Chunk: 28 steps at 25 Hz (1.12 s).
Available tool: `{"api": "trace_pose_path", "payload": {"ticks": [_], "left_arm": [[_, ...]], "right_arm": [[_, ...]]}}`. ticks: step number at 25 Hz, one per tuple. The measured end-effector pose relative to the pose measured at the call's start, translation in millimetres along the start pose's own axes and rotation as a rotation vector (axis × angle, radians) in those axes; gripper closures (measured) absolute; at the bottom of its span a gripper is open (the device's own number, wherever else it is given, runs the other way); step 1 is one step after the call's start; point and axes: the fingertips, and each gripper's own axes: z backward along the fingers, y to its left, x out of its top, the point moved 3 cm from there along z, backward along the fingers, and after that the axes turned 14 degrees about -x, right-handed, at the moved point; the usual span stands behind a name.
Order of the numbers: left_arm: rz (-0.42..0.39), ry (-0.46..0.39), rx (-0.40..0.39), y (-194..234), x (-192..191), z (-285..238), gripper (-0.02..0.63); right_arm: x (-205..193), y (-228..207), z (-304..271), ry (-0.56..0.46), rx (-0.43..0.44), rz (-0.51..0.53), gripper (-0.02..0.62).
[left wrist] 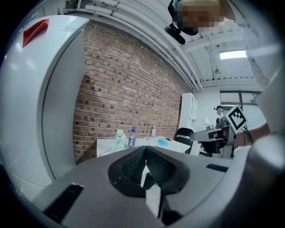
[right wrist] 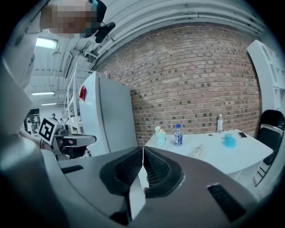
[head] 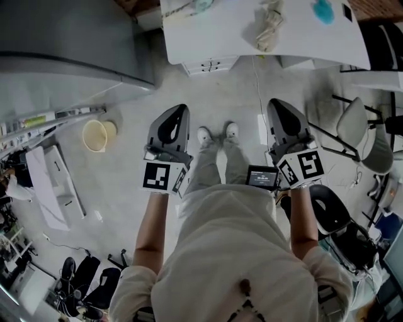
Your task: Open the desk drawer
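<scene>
- Plainly, the person stood on a pale floor, white shoes (head: 218,133) pointing toward a white desk (head: 227,38) at the top of the head view.
- A white drawer unit (head: 210,64) sat tucked under the desk's near edge, small handles showing on its front. It looked closed as far as the steep angle allowed.
- The left gripper (head: 175,116) was held out in front of the body, its tip aimed toward the desk and well apart from the drawer unit. Its own view showed the two ribbed pads pressed together with nothing between them.
- The right gripper (head: 281,113) was held level with the left one on the other side of the legs, also well short of the drawer unit. Its jaws were likewise closed against each other and empty.
- In both gripper views the gripper body hid the drawer unit, and only the desk top showed beyond it.
- A water bottle (right wrist: 178,135) stood upright on the desk, with a blue object (head: 324,11) and a crumpled cloth (head: 269,26) farther along the top.
- A large pale refrigerator (head: 69,44) stood to the left of the desk, against a brick wall (right wrist: 196,80).
- A beige bucket (head: 96,134) rested on the floor left of the left gripper.
- Office chairs (head: 356,122) stood to the right, and a small lit screen (head: 262,177) sat at the person's waist beside the right gripper.
</scene>
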Motion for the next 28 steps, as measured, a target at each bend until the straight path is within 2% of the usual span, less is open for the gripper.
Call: {"api": "trace_pose_path", "payload": {"ticks": [3, 5, 7, 9, 13, 18, 21, 24, 28], "left_arm": [[0.009, -0.001, 0.006, 8.1, -13.1, -21.8, 0.598], [0.046, -0.008, 0.003, 15.1, -27.7, -38.0, 0.598], [0.081, 0.0, -0.004, 21.5, -49.0, -56.7, 0.598], [0.075, 0.035, -0.017, 25.5, -74.2, -76.8, 0.598], [0.103, 0.072, -0.048, 39.3, -125.5, -113.0, 0.598], [0.058, 0.098, -0.064, 58.1, -174.7, -149.8, 0.598], [0.051, 0.128, -0.065, 72.4, -208.1, -162.9, 0.598], [0.036, 0.166, -0.069, 81.8, -241.0, -171.6, 0.598], [-0.036, 0.258, -0.094, 88.0, -284.7, -182.6, 0.598]], "right_arm": [[-18.5, -10.2, -27.9, 0.019, 0.03, 0.001, 0.568], [-32.7, -12.4, -49.6, 0.039, 0.07, -0.007, 0.568], [-46.5, -12.5, -71.8, 0.052, 0.118, -0.011, 0.568], [-62.4, -12.8, -93.5, 0.06, 0.152, -0.003, 0.568], [-97.2, -12.1, -136.1, 0.06, 0.195, 0.065, 0.568], [-139.2, -11.5, -173.1, 0.062, 0.232, 0.118, 0.568], [-166.2, -5.0, -193.7, 0.072, 0.223, 0.121, 0.568], [-205.0, 1.1, -205.8, 0.122, 0.249, 0.16, 0.568], [-258.6, 2.1, -222.3, 0.219, 0.27, 0.2, 0.568]]}}
